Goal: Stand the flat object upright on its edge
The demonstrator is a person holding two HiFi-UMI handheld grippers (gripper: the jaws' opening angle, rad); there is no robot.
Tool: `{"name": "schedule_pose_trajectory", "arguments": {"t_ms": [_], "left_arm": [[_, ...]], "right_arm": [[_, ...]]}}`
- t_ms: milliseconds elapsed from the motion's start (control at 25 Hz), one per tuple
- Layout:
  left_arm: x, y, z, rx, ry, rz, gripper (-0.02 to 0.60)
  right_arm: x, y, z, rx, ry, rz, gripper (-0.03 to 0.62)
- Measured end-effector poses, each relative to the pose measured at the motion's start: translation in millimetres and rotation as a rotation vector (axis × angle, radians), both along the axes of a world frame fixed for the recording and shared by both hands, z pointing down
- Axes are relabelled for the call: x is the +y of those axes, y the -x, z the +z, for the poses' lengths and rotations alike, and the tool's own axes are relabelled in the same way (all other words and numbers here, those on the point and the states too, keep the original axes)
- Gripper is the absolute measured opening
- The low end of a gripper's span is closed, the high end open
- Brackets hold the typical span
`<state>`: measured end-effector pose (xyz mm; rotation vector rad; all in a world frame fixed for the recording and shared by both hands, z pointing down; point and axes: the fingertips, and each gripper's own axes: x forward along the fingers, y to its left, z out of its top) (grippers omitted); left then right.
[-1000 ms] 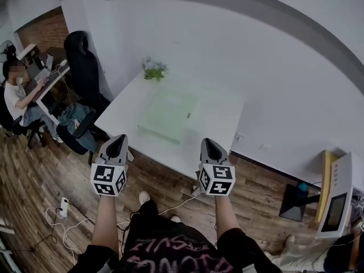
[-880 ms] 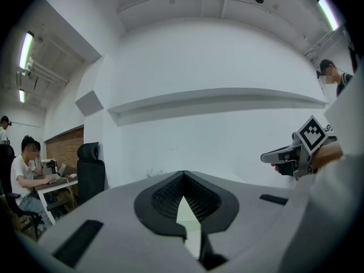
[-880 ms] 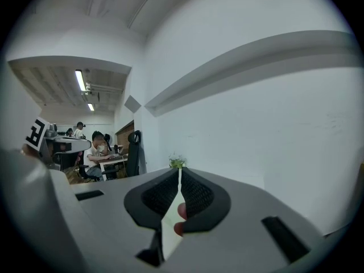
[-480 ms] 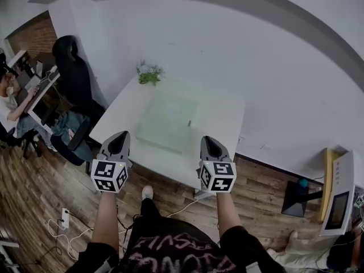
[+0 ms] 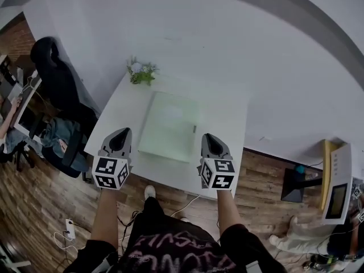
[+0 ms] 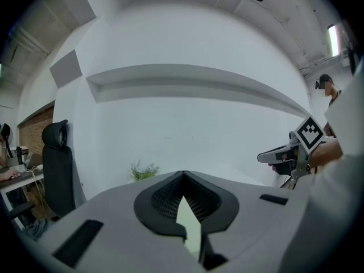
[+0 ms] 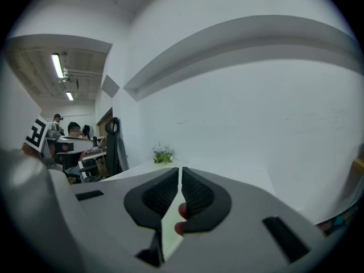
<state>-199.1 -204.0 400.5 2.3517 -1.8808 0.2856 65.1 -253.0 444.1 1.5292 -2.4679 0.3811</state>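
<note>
A pale green flat board (image 5: pixel 169 125) lies flat in the middle of the white table (image 5: pixel 224 112). My left gripper (image 5: pixel 120 134) hovers over the table's near left edge, shut, with nothing held. The right gripper (image 5: pixel 207 137) is over the near edge just right of the board, also shut and empty. In the left gripper view the jaws (image 6: pixel 183 174) meet at the tips, a sliver of the board (image 6: pixel 190 223) shows below them, and the right gripper (image 6: pixel 287 152) is at the right. The right gripper view shows its jaws (image 7: pixel 180 170) together, pointing at the table.
A small potted plant (image 5: pixel 141 71) stands at the table's far left corner, against the white wall. A black office chair (image 5: pixel 57 84) is left of the table. A white device (image 5: pixel 335 189) and a black stand (image 5: pixel 296 183) sit on the wooden floor at right. Cables (image 5: pixel 71 229) lie near left.
Both grippers have moved forward to the table, from over the floor to its near edge. They stay shut. The board has not moved on the table.
</note>
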Motion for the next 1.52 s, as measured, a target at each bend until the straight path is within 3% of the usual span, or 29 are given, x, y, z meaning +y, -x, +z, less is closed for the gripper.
{"name": "schedule_pose_trajectory", "arguments": {"t_ms": [320, 680, 1080, 1520], "left_arm": [[-72.2, 29.7, 30.6, 0.027, 0.072, 0.123, 0.015], [-115.9, 21.6, 55.4, 0.037, 0.138, 0.254, 0.015], [-128.4, 11.9, 86.3, 0.064, 0.225, 0.280, 0.015], [-138.8, -0.3, 125.9, 0.056, 0.333, 0.277, 0.017]], "right_arm": [[-34.3, 24.0, 19.0, 0.024, 0.063, 0.126, 0.029], [-37.8, 22.7, 38.3, 0.029, 0.122, 0.241, 0.031], [-36.6, 17.8, 73.5, 0.013, 0.227, 0.261, 0.035], [-48.0, 12.5, 118.8, -0.038, 0.354, 0.203, 0.124]]}}
